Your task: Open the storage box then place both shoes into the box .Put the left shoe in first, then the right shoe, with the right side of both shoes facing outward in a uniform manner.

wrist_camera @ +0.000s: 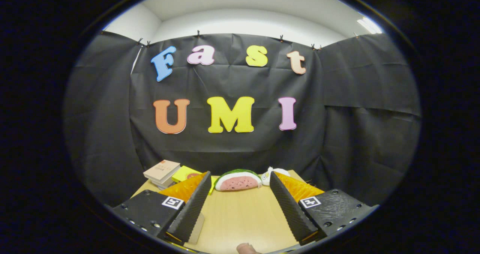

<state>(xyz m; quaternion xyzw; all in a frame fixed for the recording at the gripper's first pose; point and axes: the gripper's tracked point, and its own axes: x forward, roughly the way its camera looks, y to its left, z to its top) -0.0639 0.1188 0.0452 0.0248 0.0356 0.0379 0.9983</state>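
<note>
My gripper (239, 186) is held high and level over a wooden table (240, 216), its two fingers (195, 201) spread wide apart with nothing between them. Only bare tabletop lies between the fingers. Part of a pale object (197, 227) peeks out beneath the left finger; I cannot tell what it is.
At the table's far edge, beyond the fingertips, lie a watermelon-slice plush (238, 180) and a small white plush (275, 173). A stack of books (162, 172) and a yellow-green box (185, 174) sit at the far left. A fingertip of a person (245, 248) shows at the near edge.
</note>
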